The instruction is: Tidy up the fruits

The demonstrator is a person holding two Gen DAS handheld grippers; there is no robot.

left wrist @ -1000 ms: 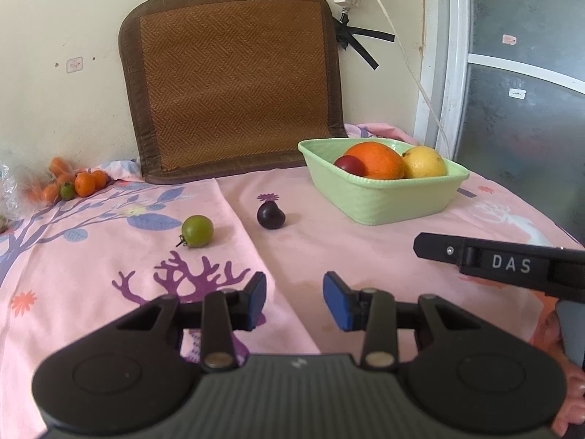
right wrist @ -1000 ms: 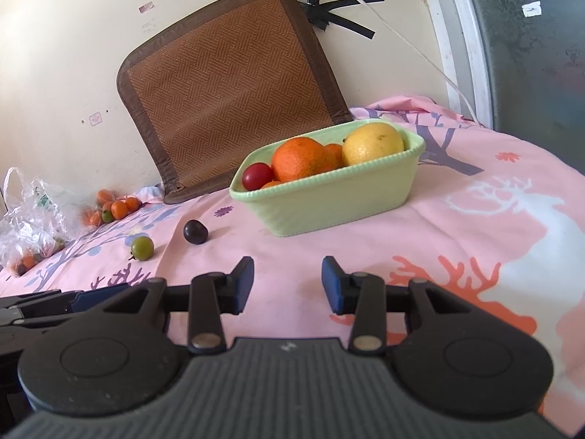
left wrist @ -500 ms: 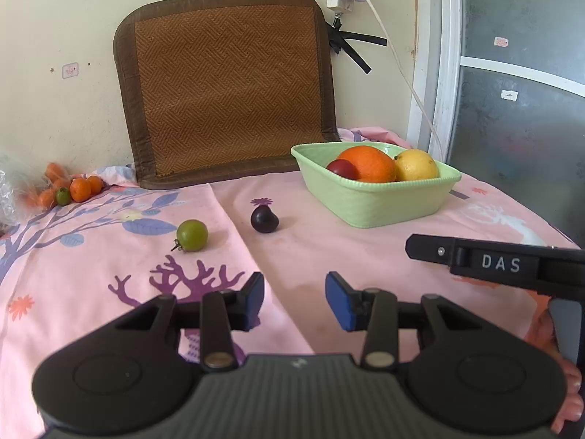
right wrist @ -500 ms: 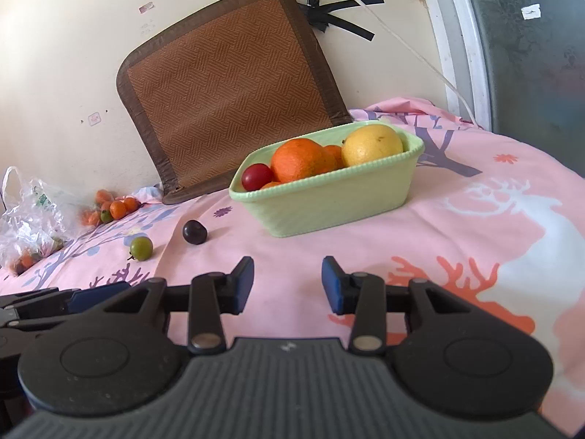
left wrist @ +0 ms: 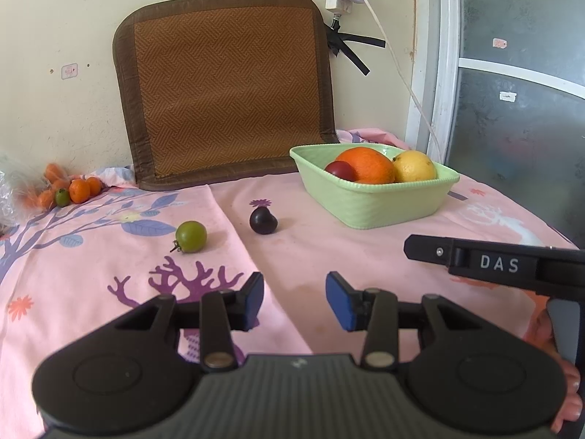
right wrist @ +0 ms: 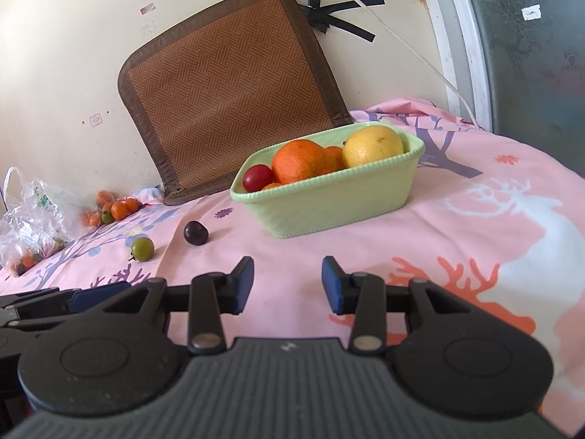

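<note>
Nearest to me, my left claw (left wrist: 294, 300) has its blue pads parted with nothing but pink cloth between them, and my right claw (right wrist: 287, 285) hangs the same way, open and empty; from the left view its black body juts in at the right, with a bit of the hand that carries it below. Both hover low over the desk (left wrist: 329, 256), which is covered by a pink printed cloth. Just ahead of the left claw lie the two loose pieces I judge are left to do: a green fruit (left wrist: 191, 236) with a small stem, and beside it, apart, a dark purple fruit (left wrist: 263, 220). Neither is touched. Beyond them to the right stands the pale green basket (left wrist: 369, 208), already holding a large orange (left wrist: 365, 165), a yellow citrus (left wrist: 415, 165) and a red fruit (left wrist: 340, 169), so I reckon the sorting is well along, though not finished. Nothing lies between the claws and the two loose fruits; the basket wall is the only thing to lift over. Farther off at the left edge sits a heap of small oranges (left wrist: 78, 190) next to a crumpled plastic bag (right wrist: 25, 216); whether those count I cannot tell. At the back a woven brown mat (left wrist: 226, 84) leans on the wall, a power strip and cord above it.
</note>
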